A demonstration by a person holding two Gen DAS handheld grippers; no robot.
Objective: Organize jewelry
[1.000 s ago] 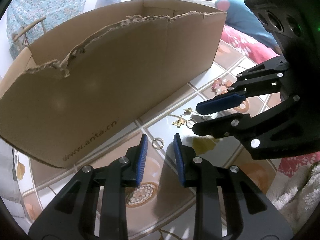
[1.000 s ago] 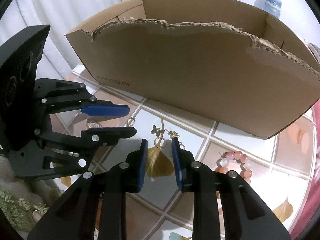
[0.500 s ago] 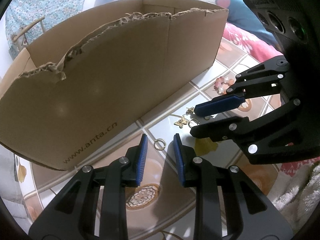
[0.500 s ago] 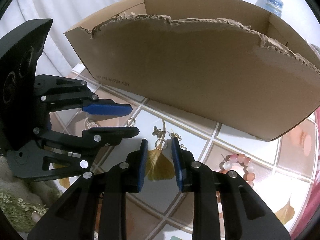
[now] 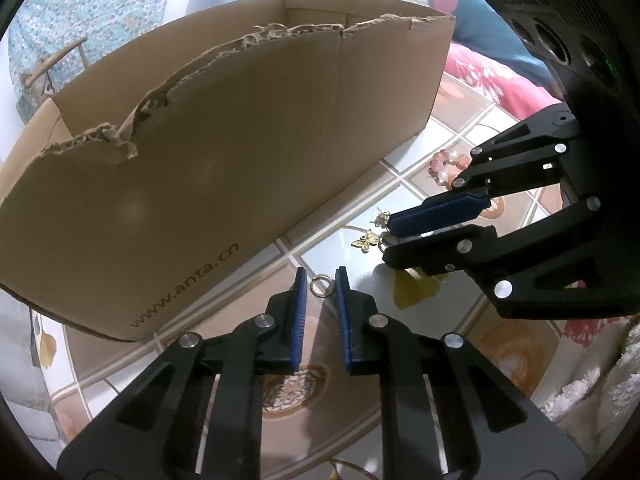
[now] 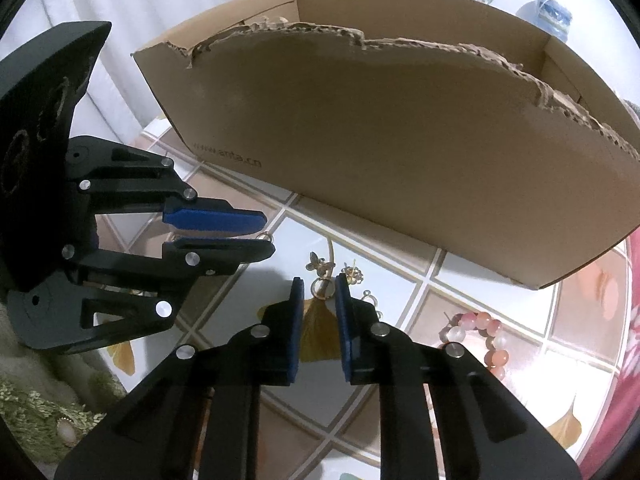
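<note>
A small gold ring [image 5: 321, 285] lies on the tiled tabletop between the tips of my open left gripper [image 5: 321, 280]; it also shows in the right wrist view [image 6: 264, 236]. A gold ring-shaped earring [image 6: 323, 289] lies between the tips of my open right gripper [image 6: 320, 286]. A gold butterfly earring [image 5: 366, 240] [image 6: 317, 261] and a gold flower stud [image 6: 353, 275] lie just beyond. A pink bead bracelet [image 6: 480, 336] [image 5: 448, 164] lies to the right. A torn brown cardboard box [image 5: 224, 160] [image 6: 400, 152] stands behind the jewelry.
The tabletop [image 5: 404, 184] has glossy patterned tiles with a yellow leaf print [image 6: 318, 336]. Pink floral fabric [image 5: 492, 80] lies at the right edge, a fluffy green cloth [image 6: 36, 400] at the lower left of the right wrist view. The two grippers are close together.
Both grippers have edged forward and down toward the jewelry. The gold ring now sits between the left fingertips, the ring earring between the right fingertips. Both jaws stay open.
</note>
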